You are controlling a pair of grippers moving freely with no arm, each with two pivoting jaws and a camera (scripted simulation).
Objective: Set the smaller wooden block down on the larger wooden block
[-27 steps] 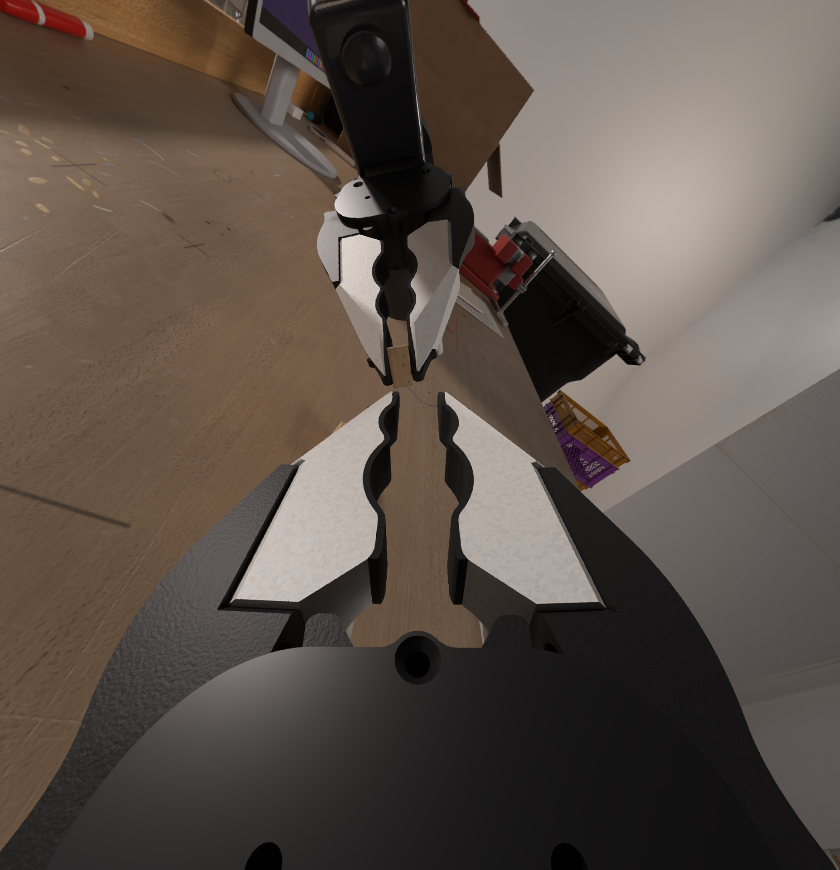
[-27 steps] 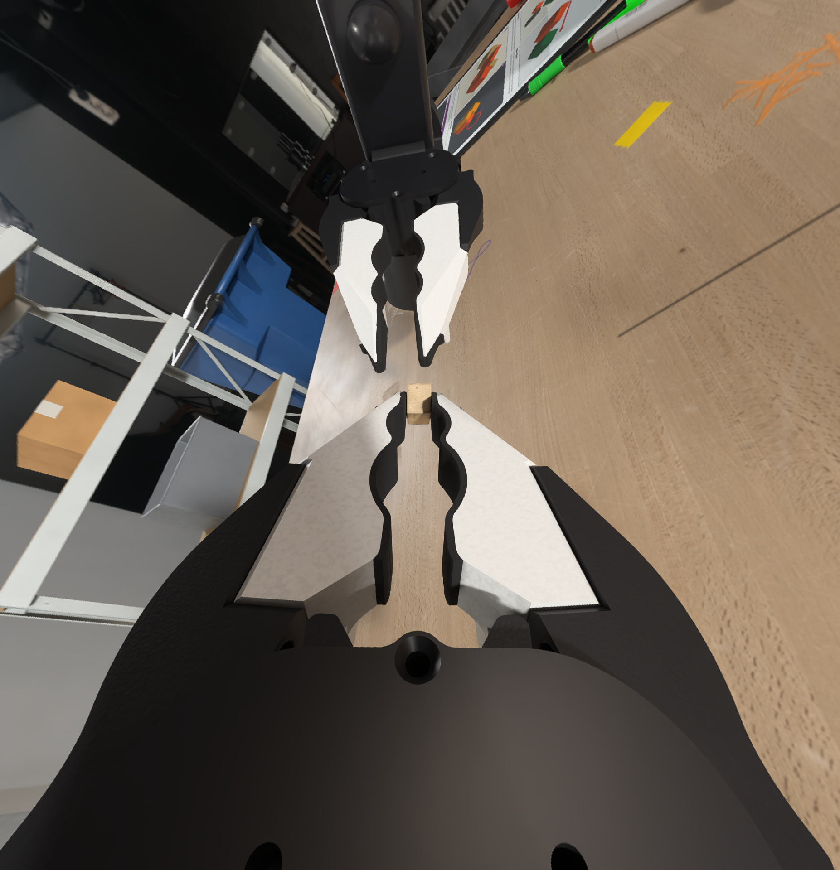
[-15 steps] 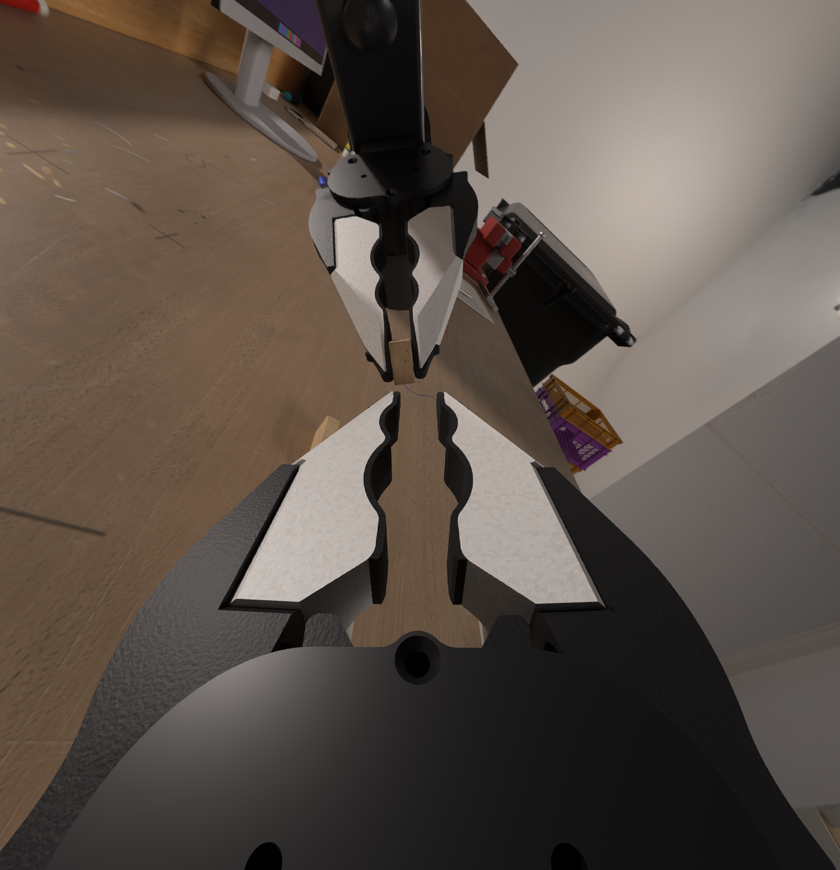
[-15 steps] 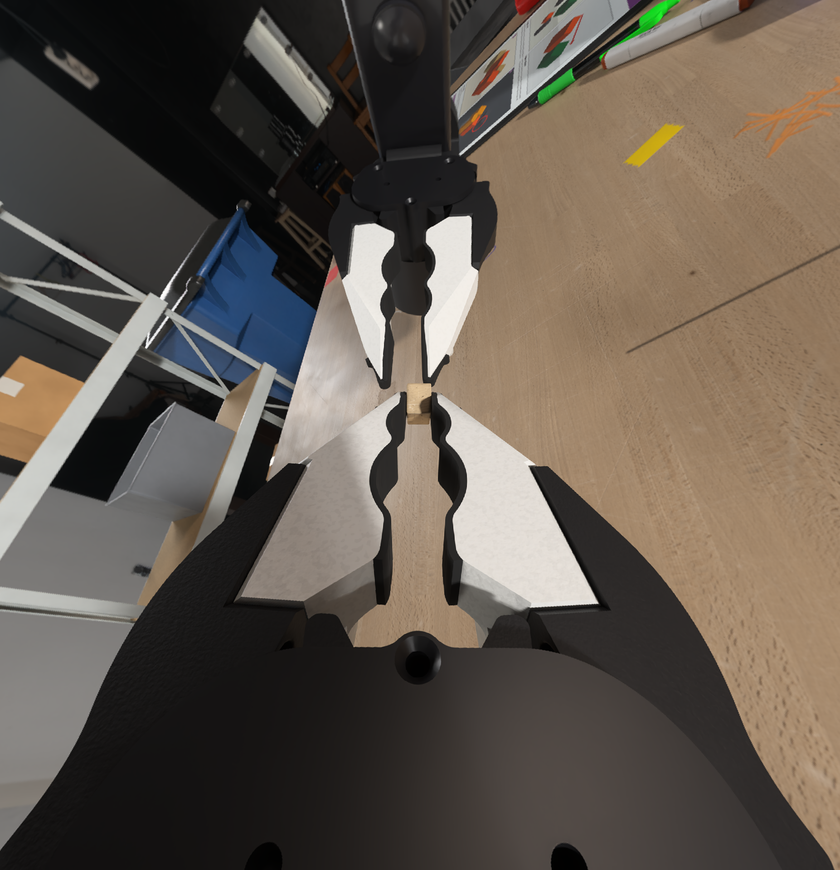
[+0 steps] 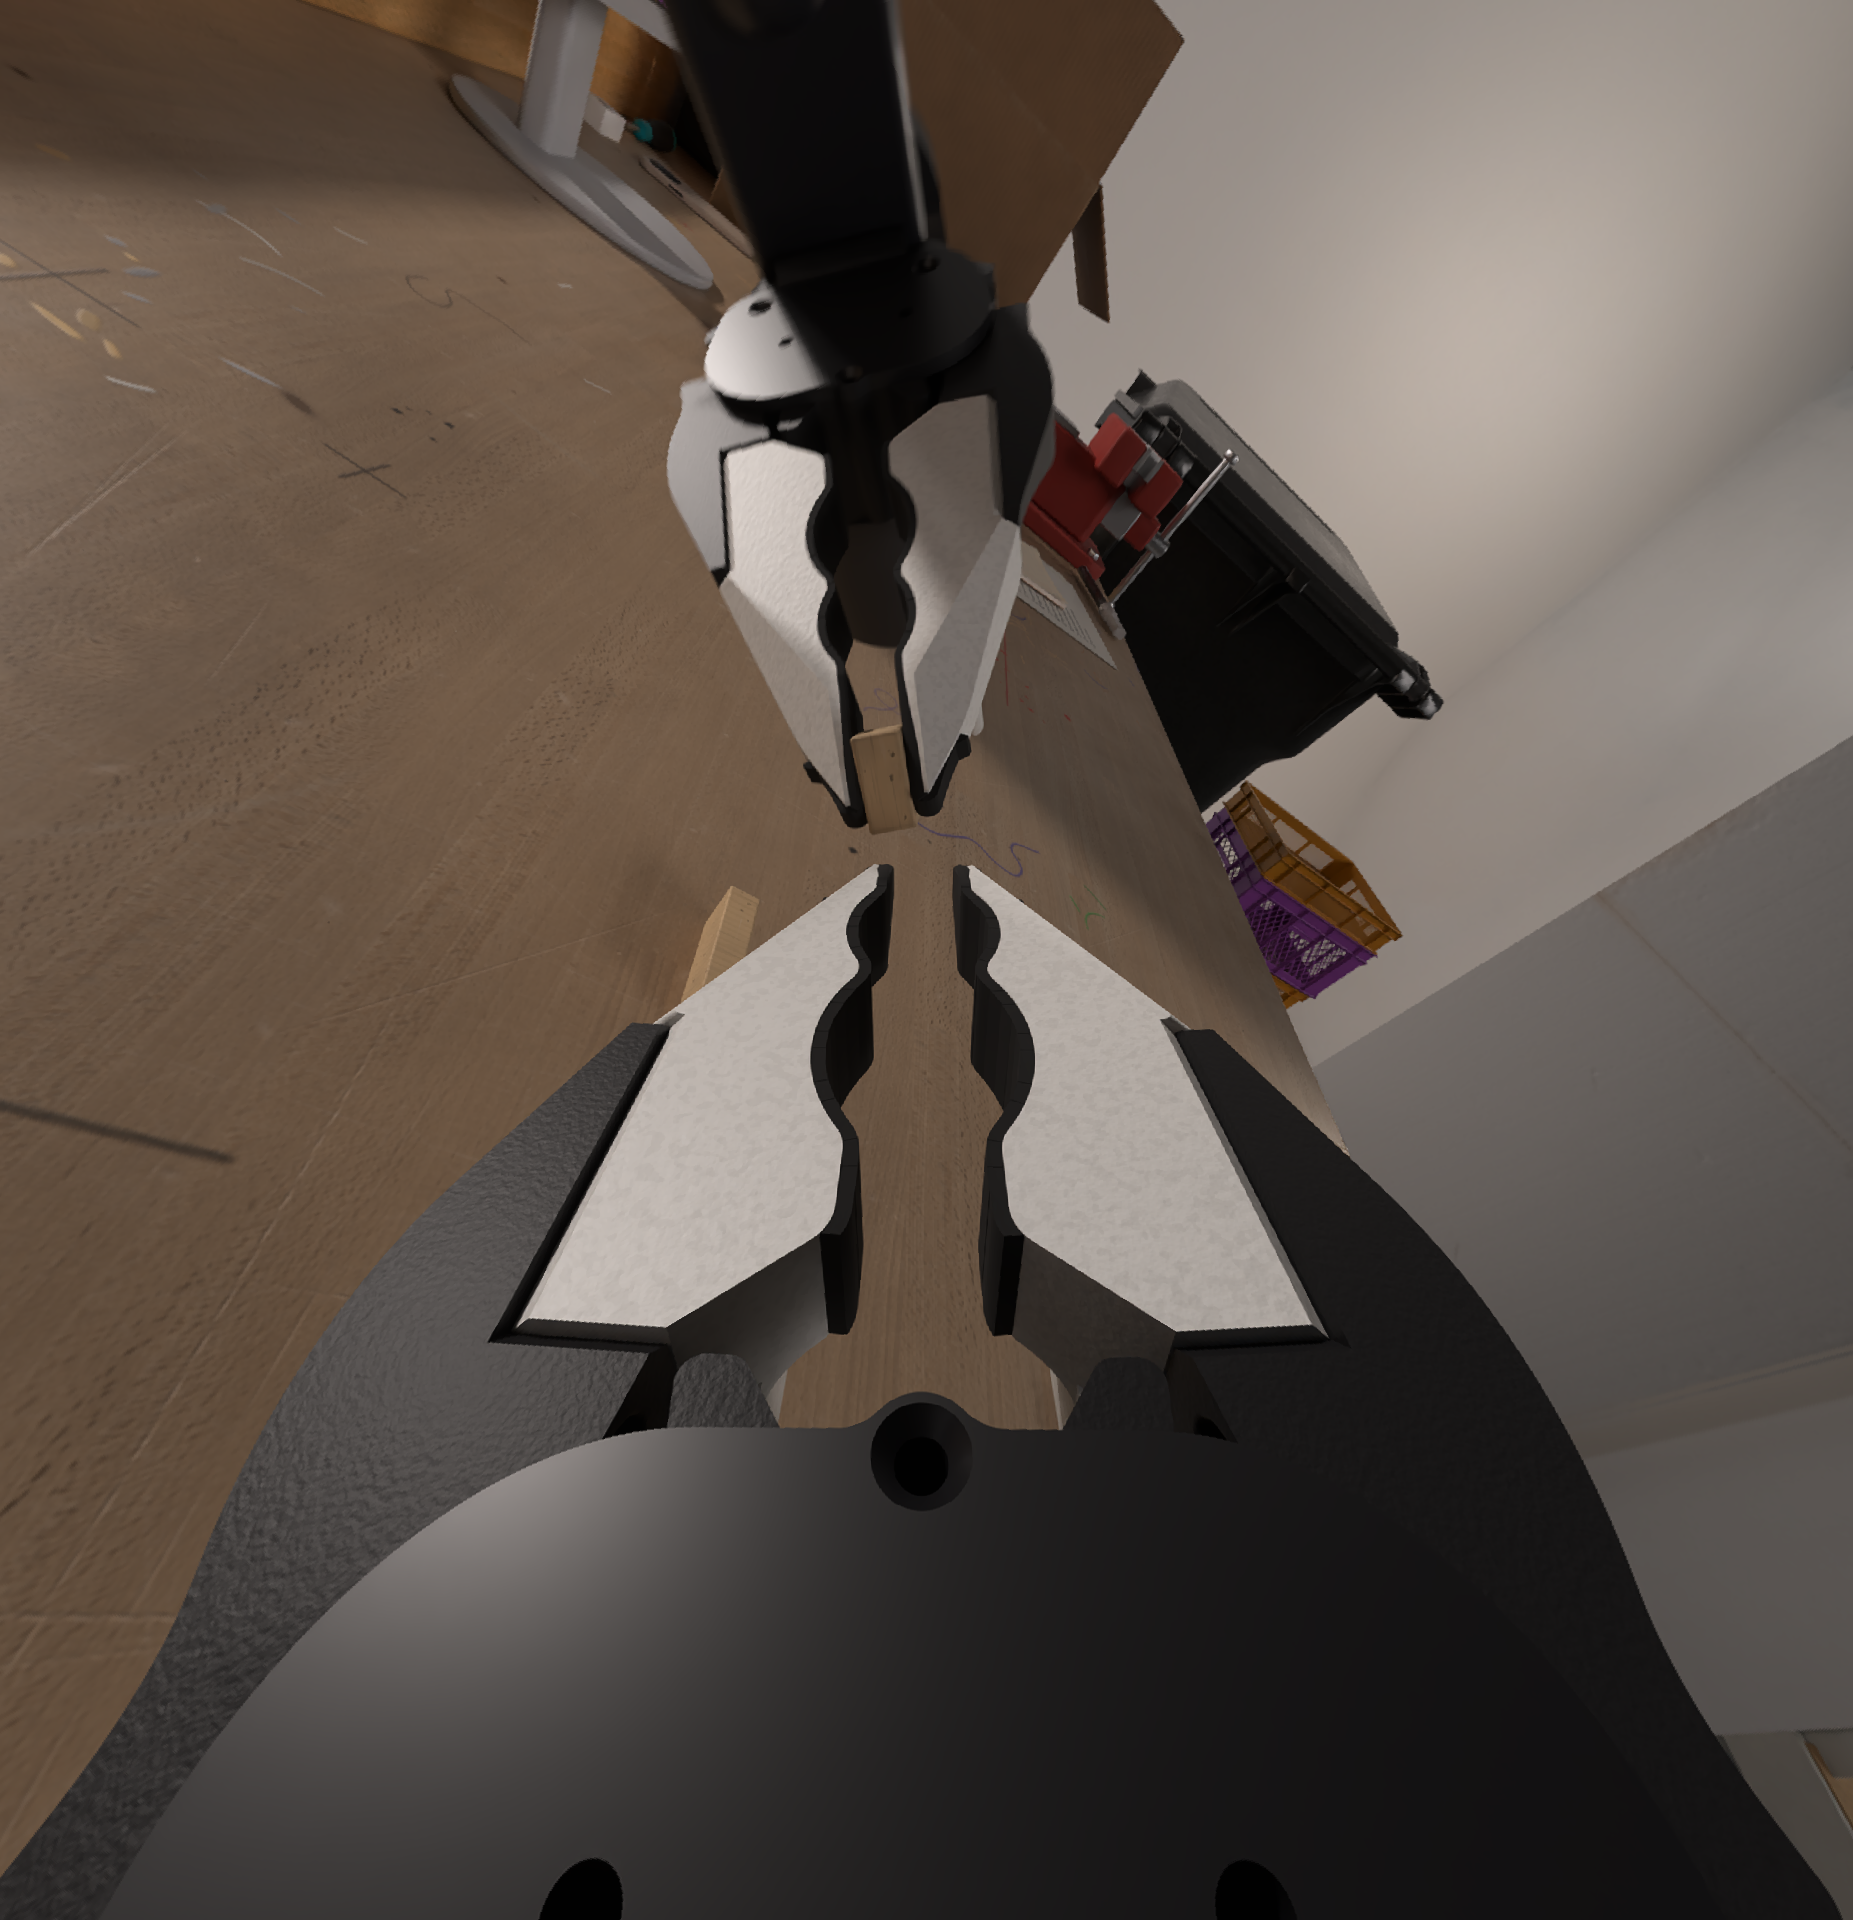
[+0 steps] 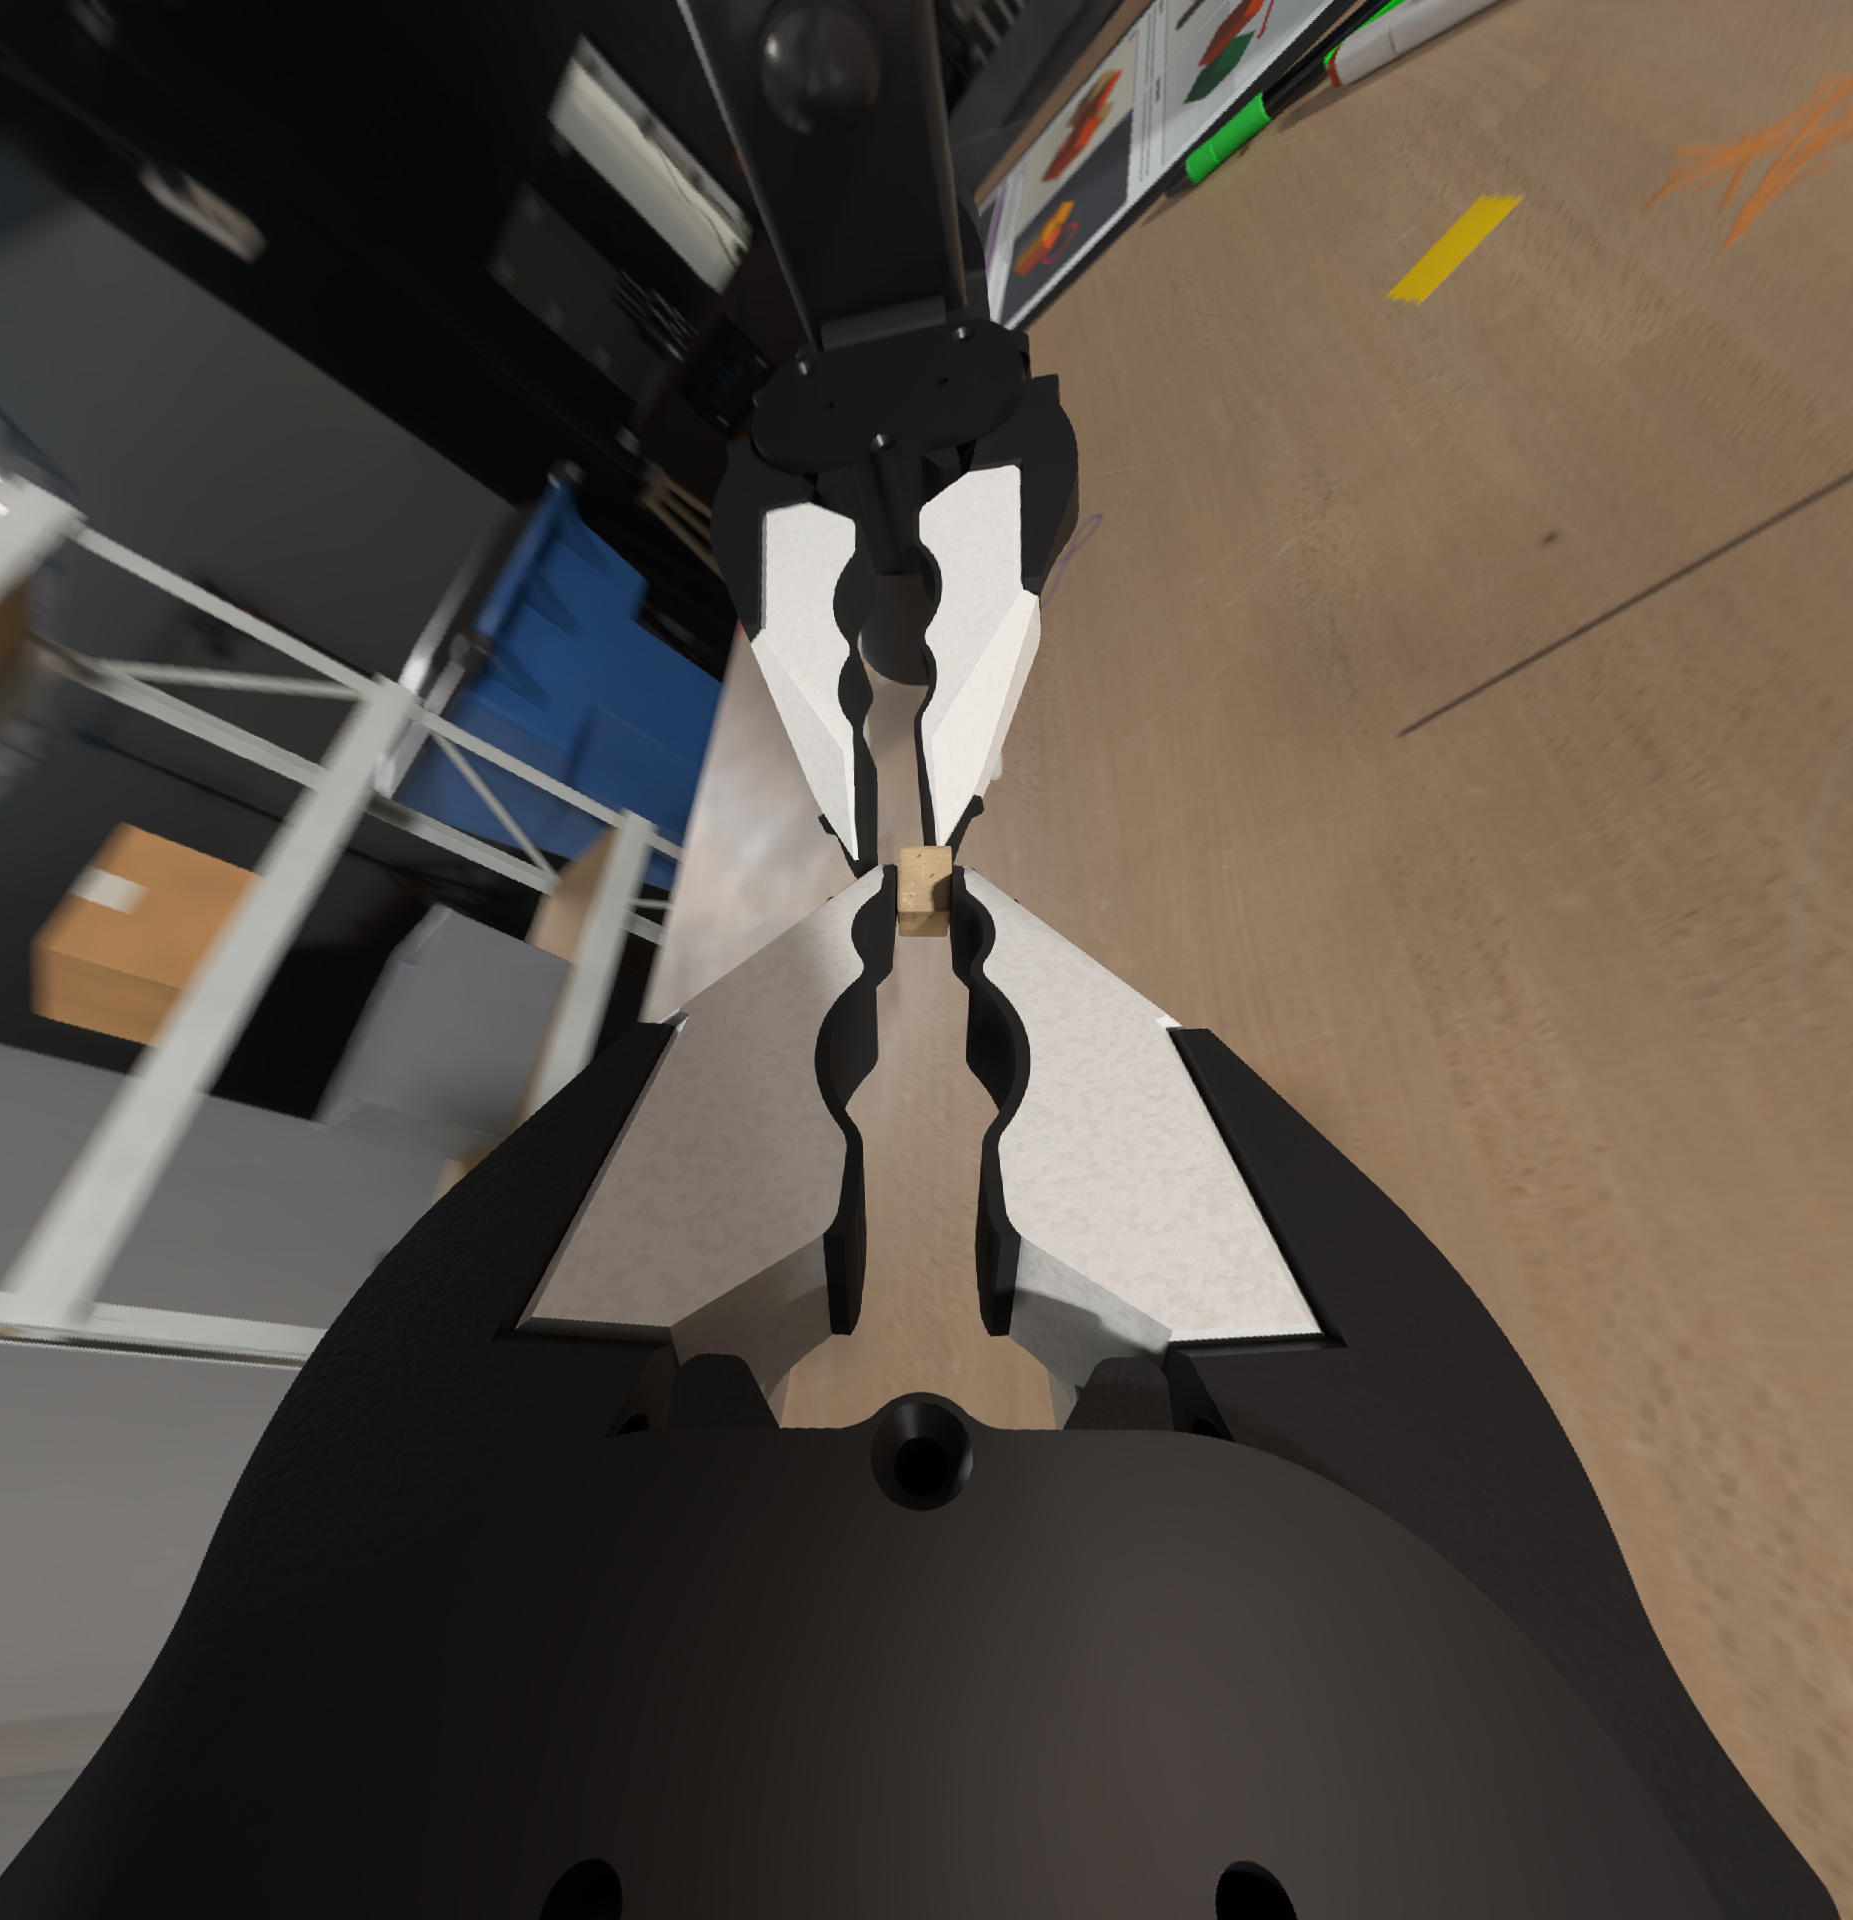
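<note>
The brown tabletop [image 5: 278,727] spread wide under us, and the larger wooden block [image 5: 727,927] lay on it, just peeking out beside our left tool [image 5: 920,881], whose fingers stood a little apart and held nothing. Our right tool [image 6: 920,902] pinched the smaller wooden block [image 6: 922,889] at its tips. We thought we should carry it slowly over the big one, keep it flat, and let go only when it touched.

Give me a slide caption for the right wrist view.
Right gripper pinching a small wooden block, facing the left gripper.

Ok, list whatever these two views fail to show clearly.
- Larger wooden block: left wrist view, mostly hidden behind the left gripper's fingers.
- Smaller wooden block: its sides covered by the right gripper's fingers, both views.
- White stand: left wrist view, cut off by the top edge.
- Shelf frame and blue bin: right wrist view, blurred.
</note>
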